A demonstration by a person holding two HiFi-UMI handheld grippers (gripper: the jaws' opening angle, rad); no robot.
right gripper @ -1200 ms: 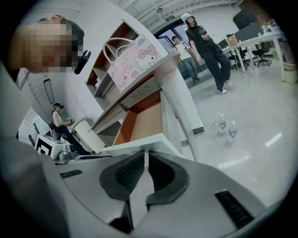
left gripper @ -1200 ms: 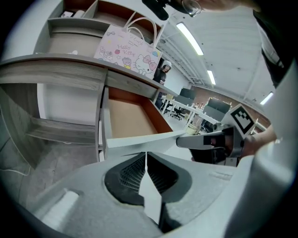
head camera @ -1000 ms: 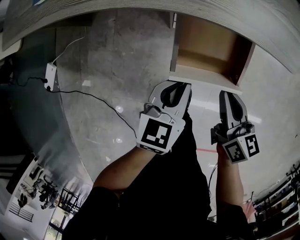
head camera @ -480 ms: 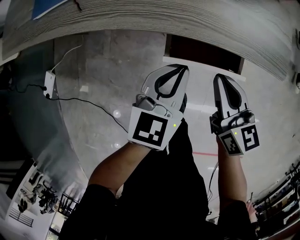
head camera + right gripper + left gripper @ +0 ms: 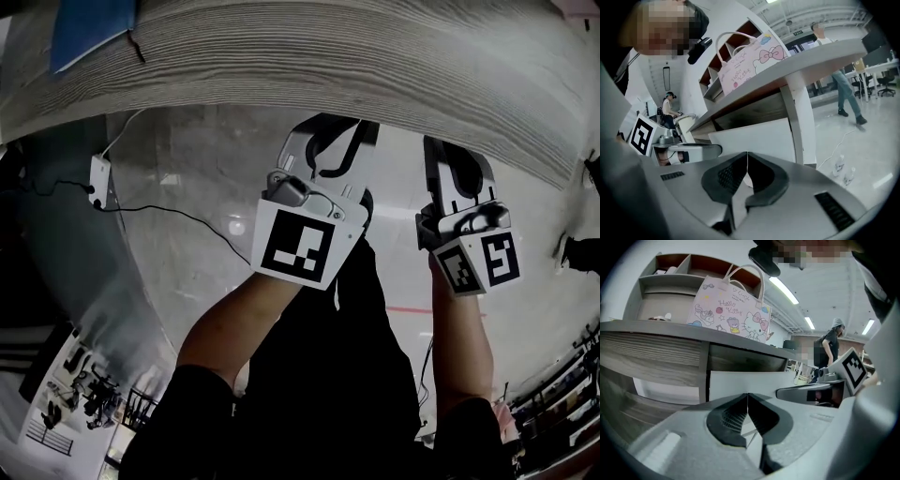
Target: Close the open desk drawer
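The drawer's white front point(image 5: 740, 383) fills the space just beyond my left gripper point(image 5: 747, 395), whose jaws are shut and empty. The same front point(image 5: 757, 138) stands close ahead of my right gripper point(image 5: 747, 153), also shut with nothing in it. Whether either tip touches the front I cannot tell. In the head view the left gripper point(image 5: 325, 131) and right gripper point(image 5: 442, 150) reach side by side under the edge of the grey wood desk top point(image 5: 309, 66). That top hides the drawer in this view.
A pink cartoon-cat gift bag point(image 5: 733, 310) stands on the desk before a shelf unit point(image 5: 670, 273). A white desk leg point(image 5: 799, 122) is right of the drawer. A power strip point(image 5: 98, 173) with a black cable lies on the floor at left, two bottles point(image 5: 841, 166) at right.
Both grippers moved up the picture toward the desk. The drawer, open with its wooden inside showing a second ago, slid in under the desk top and out of the head view.
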